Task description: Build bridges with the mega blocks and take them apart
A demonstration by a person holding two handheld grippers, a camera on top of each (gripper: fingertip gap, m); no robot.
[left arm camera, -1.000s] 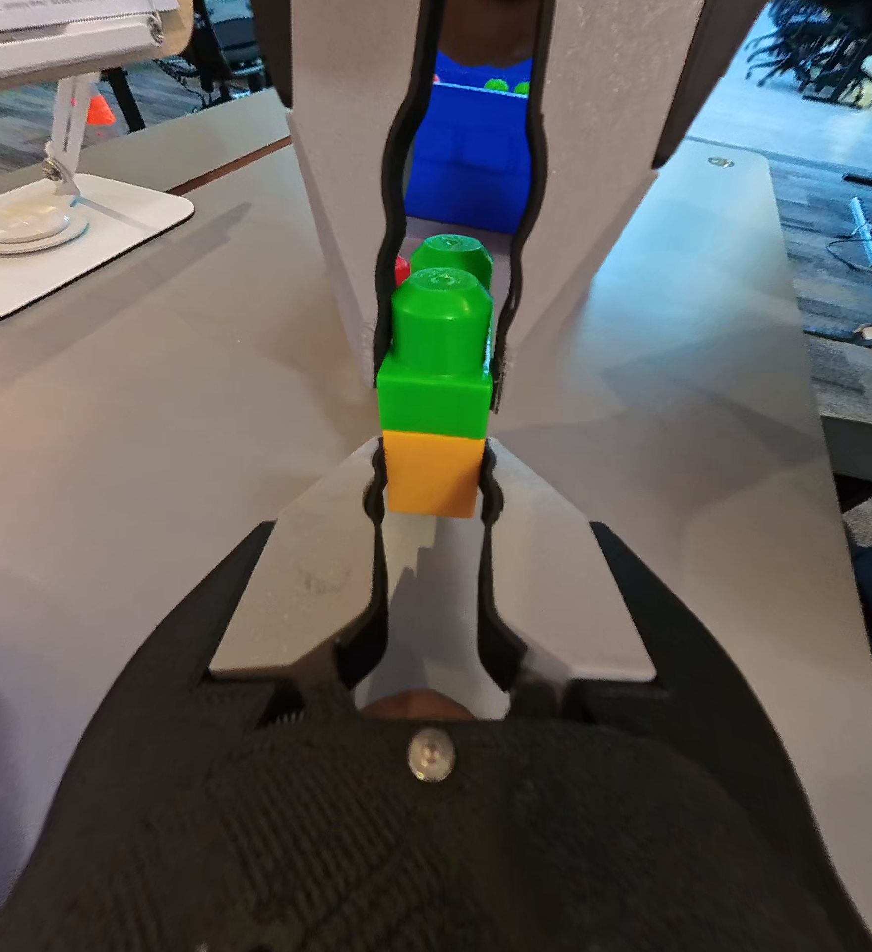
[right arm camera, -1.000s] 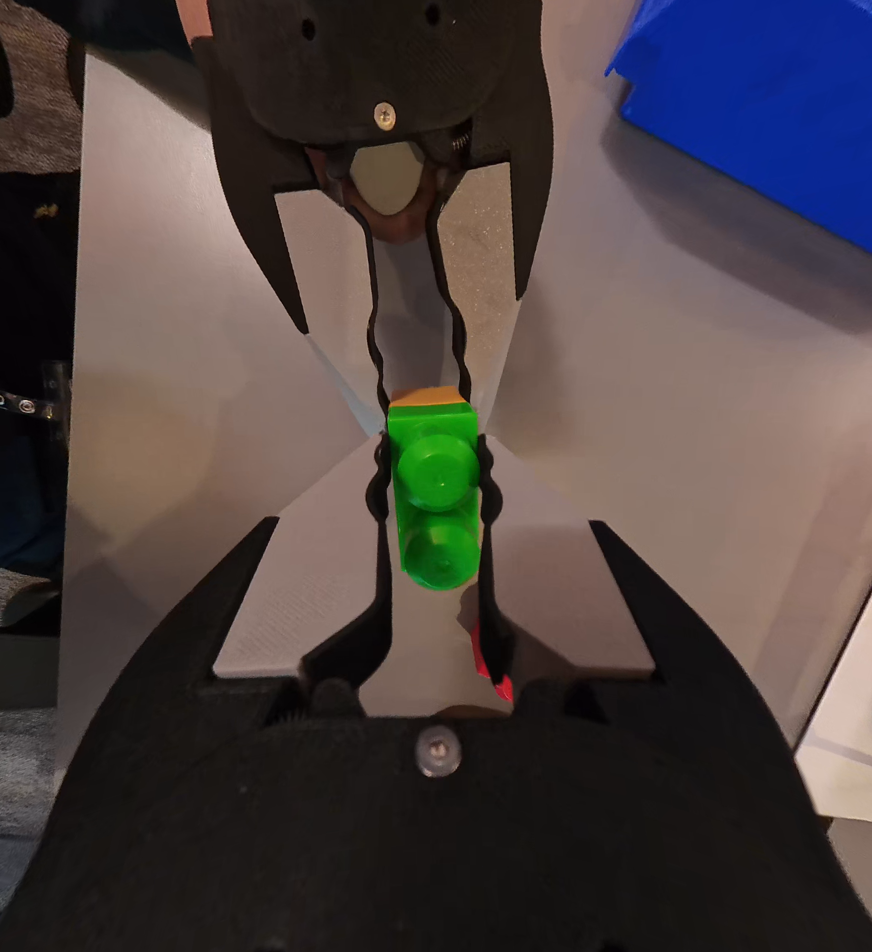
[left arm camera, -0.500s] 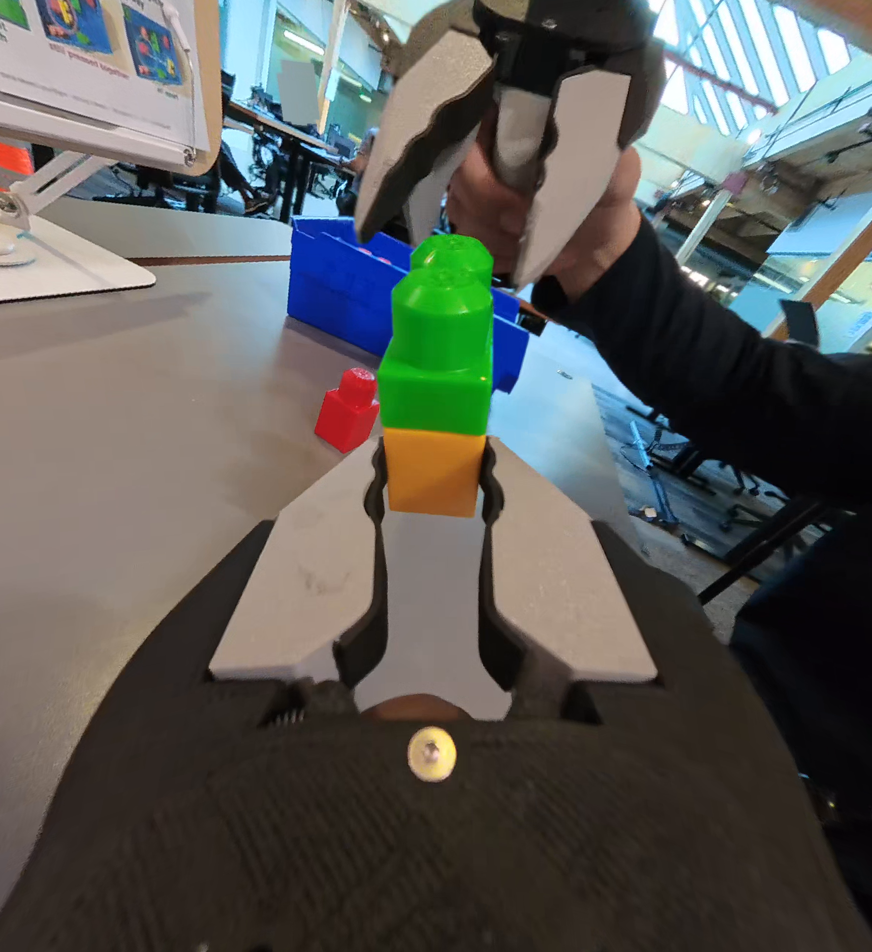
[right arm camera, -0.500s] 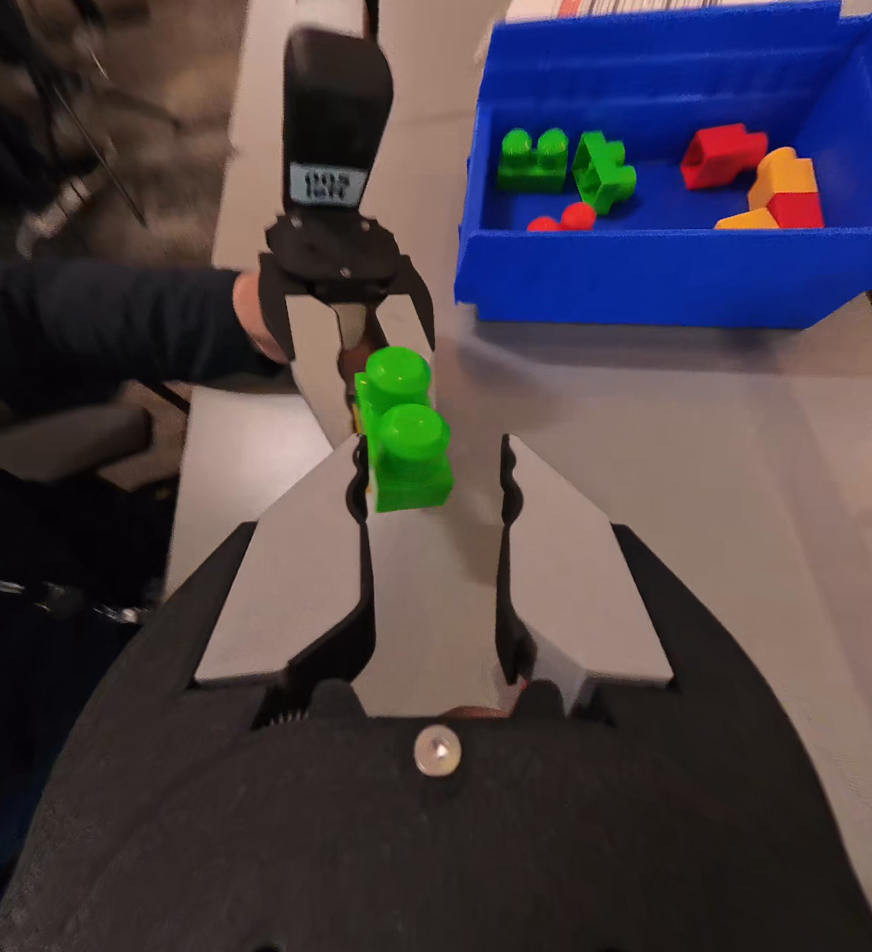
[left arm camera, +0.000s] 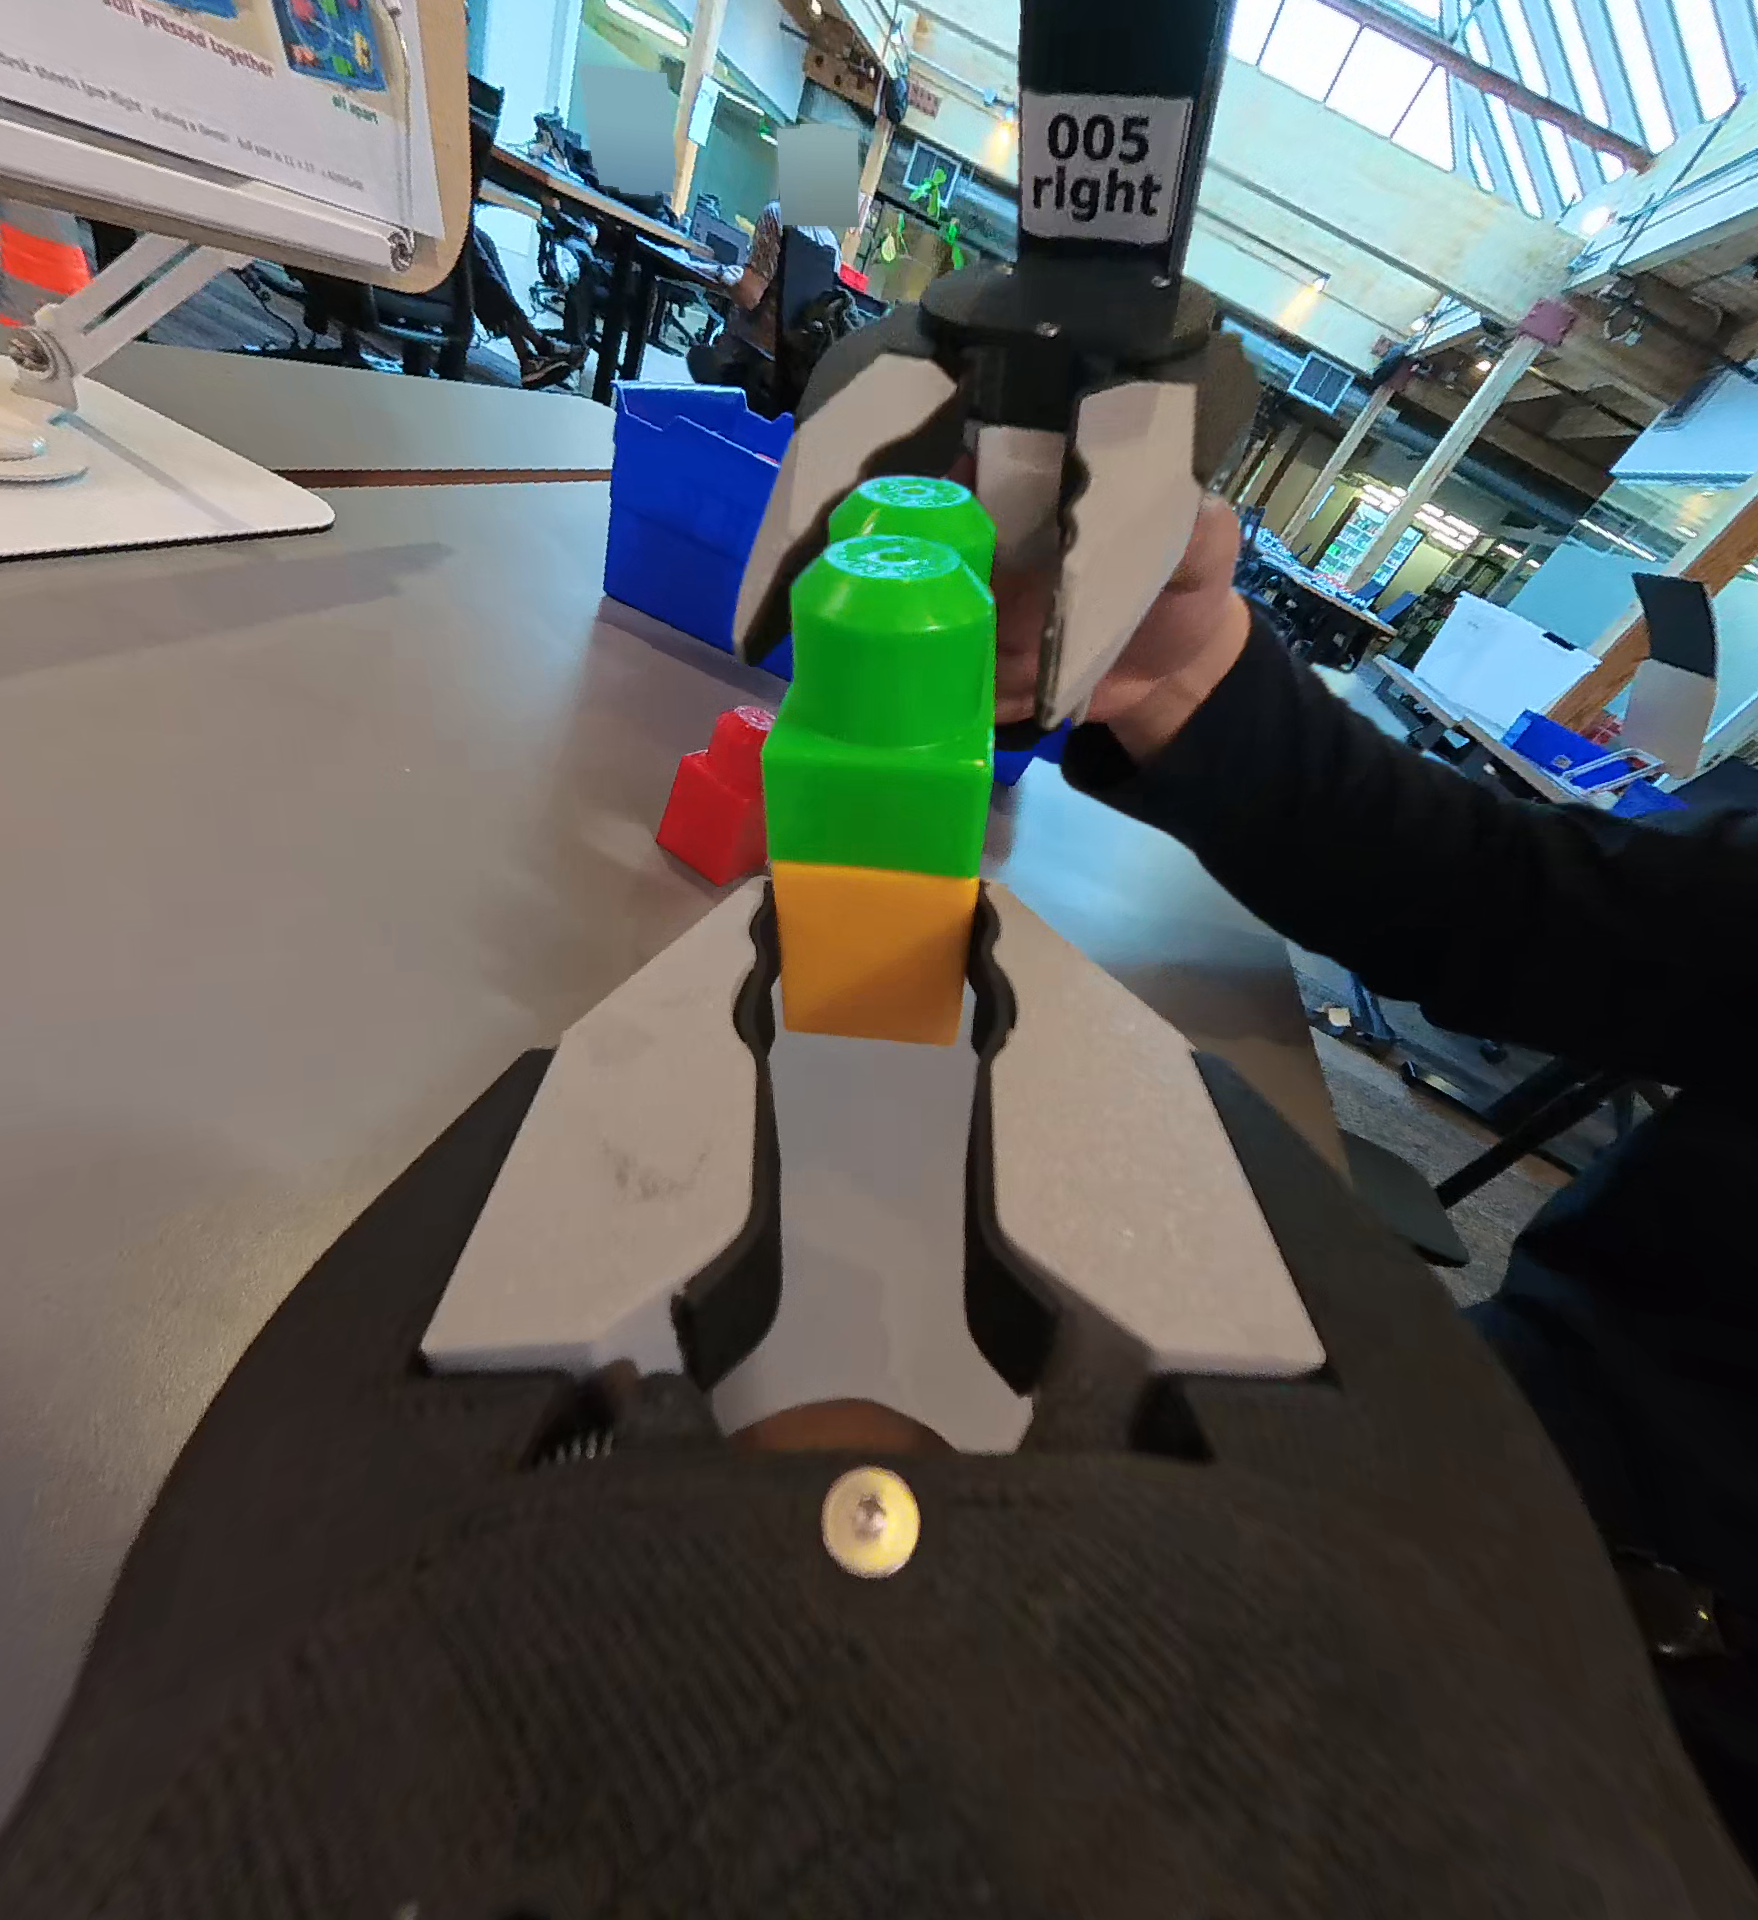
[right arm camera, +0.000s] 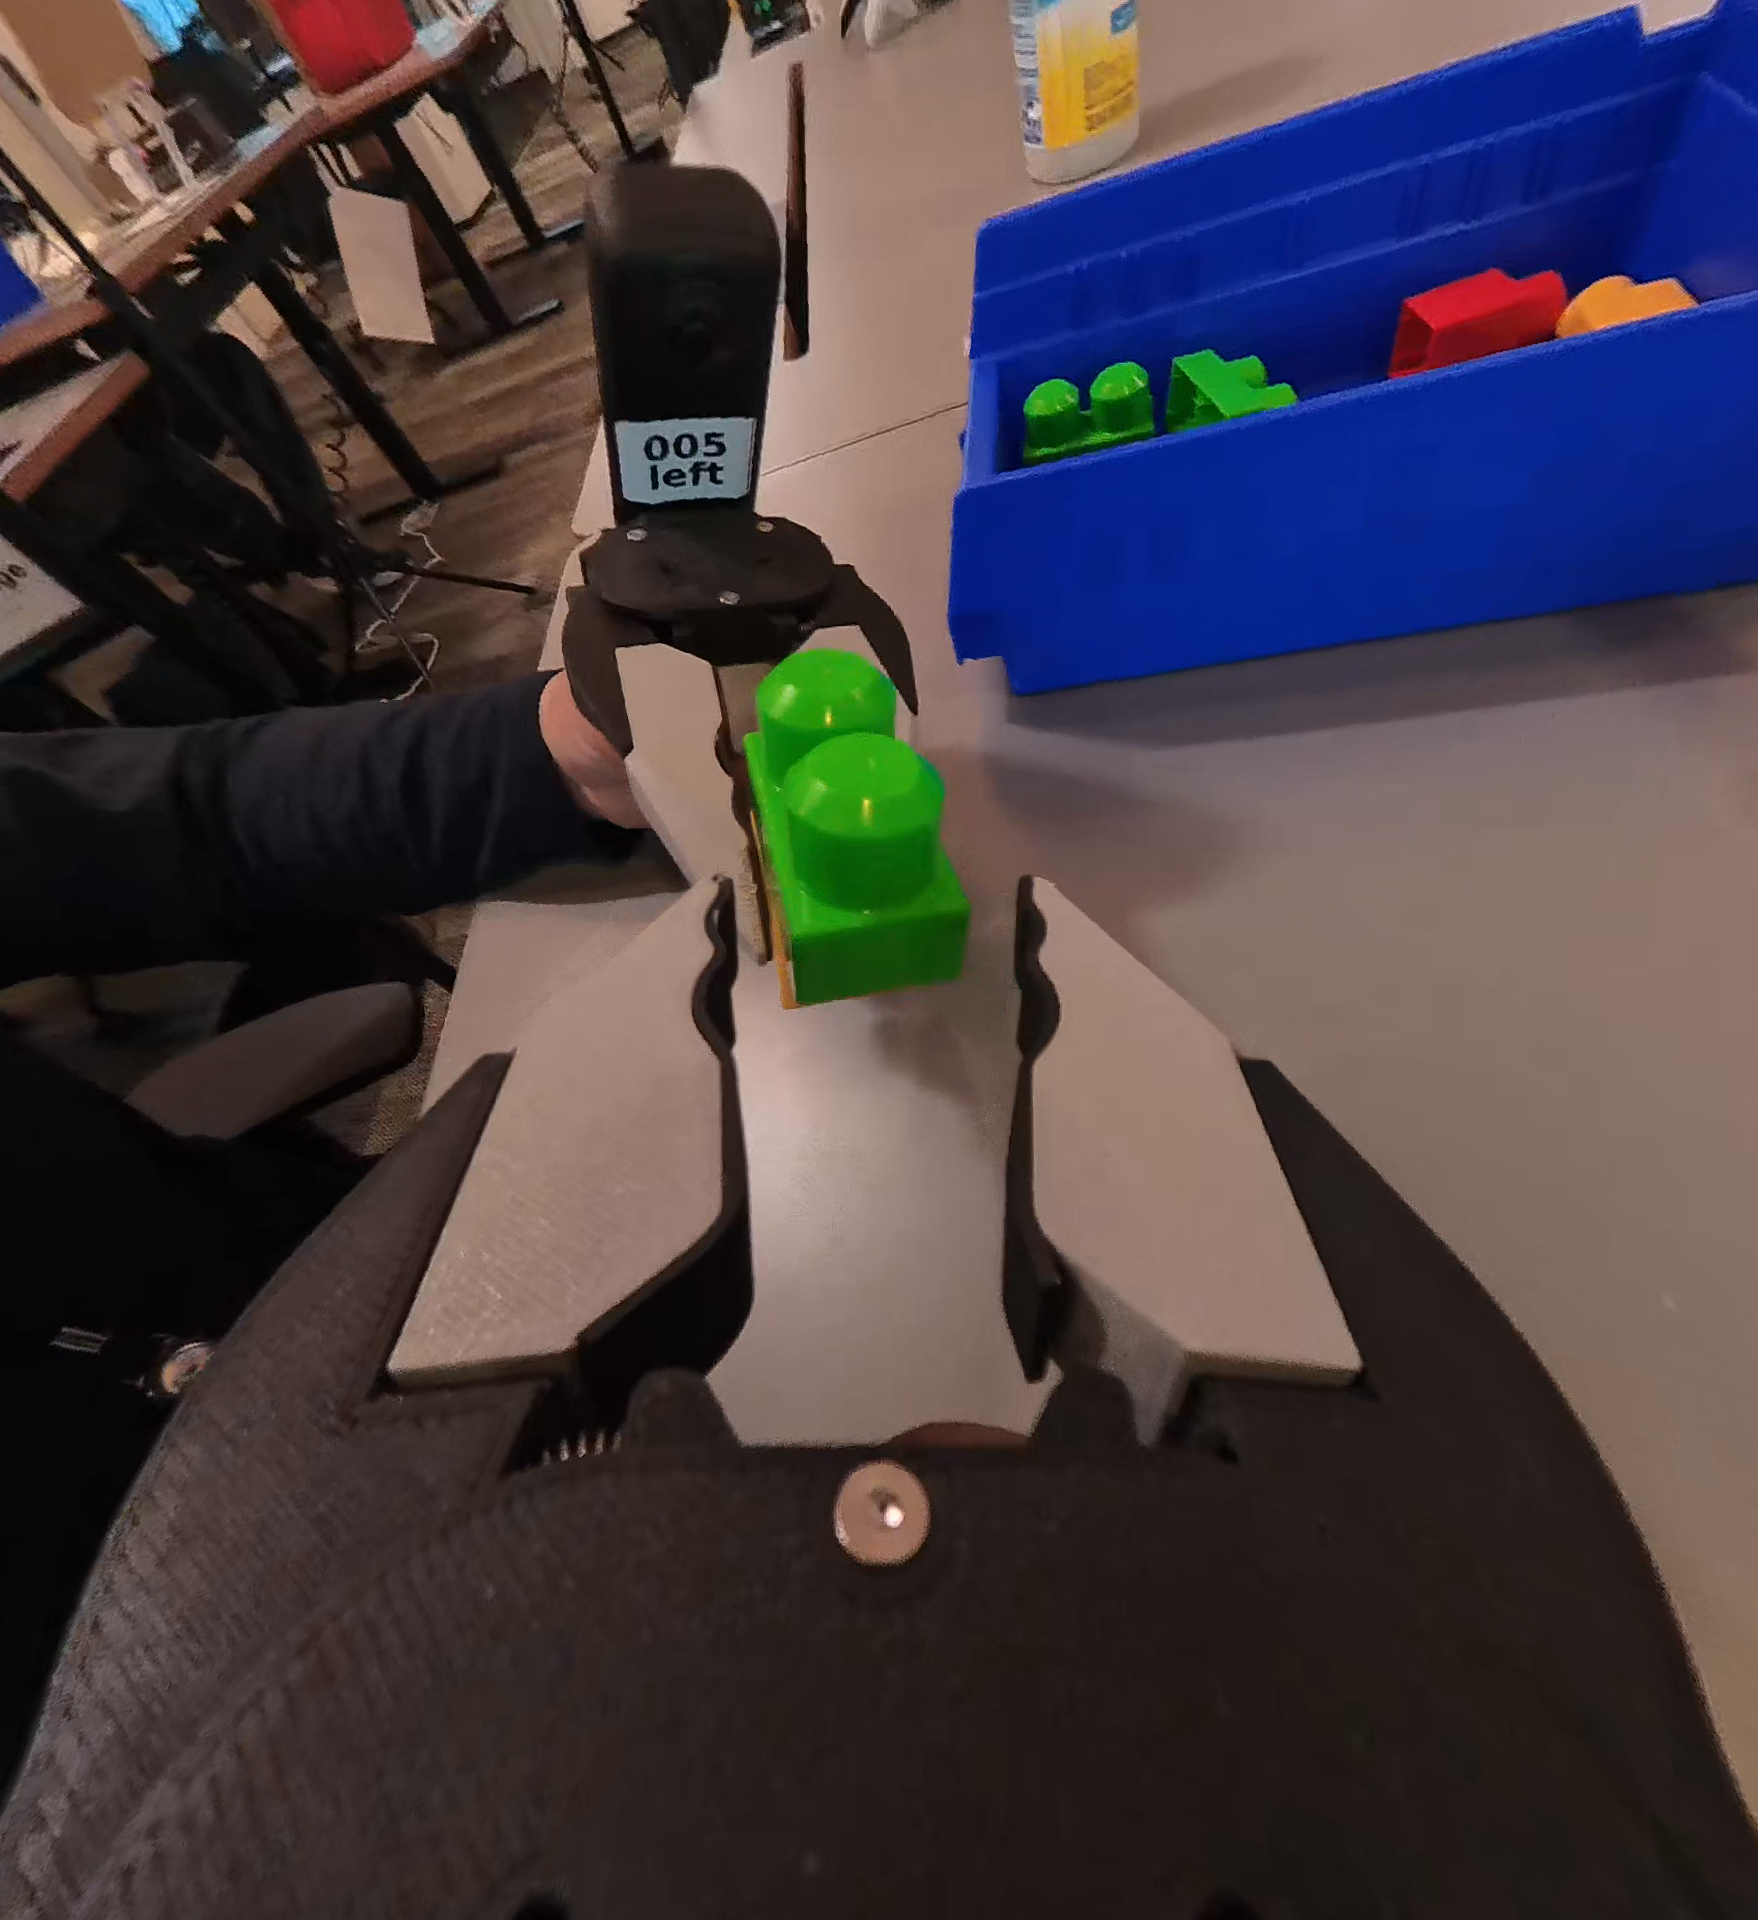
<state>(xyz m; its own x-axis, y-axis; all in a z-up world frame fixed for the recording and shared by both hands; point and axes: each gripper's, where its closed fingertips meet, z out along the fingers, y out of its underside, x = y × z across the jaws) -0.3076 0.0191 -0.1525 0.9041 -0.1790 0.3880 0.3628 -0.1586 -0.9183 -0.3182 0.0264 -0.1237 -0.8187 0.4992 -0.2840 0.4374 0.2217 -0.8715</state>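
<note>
The left tongs (left arm camera: 873,961) pinch the orange block (left arm camera: 870,956) by its sides, carrying the green two-stud block (left arm camera: 880,717) pressed on top of it, while the right tongs (right arm camera: 870,925) stand spread and empty just short of the green block. To do this step well, I judge, the right tongs should close squarely on the green block's flat sides, then pull straight off while the left grip holds firm. Beyond them a small red block (left arm camera: 714,805) sits on the grey worktop (left arm camera: 231,831); farther off is a blue bin (right arm camera: 1374,520) of blocks, with an open office behind.
</note>
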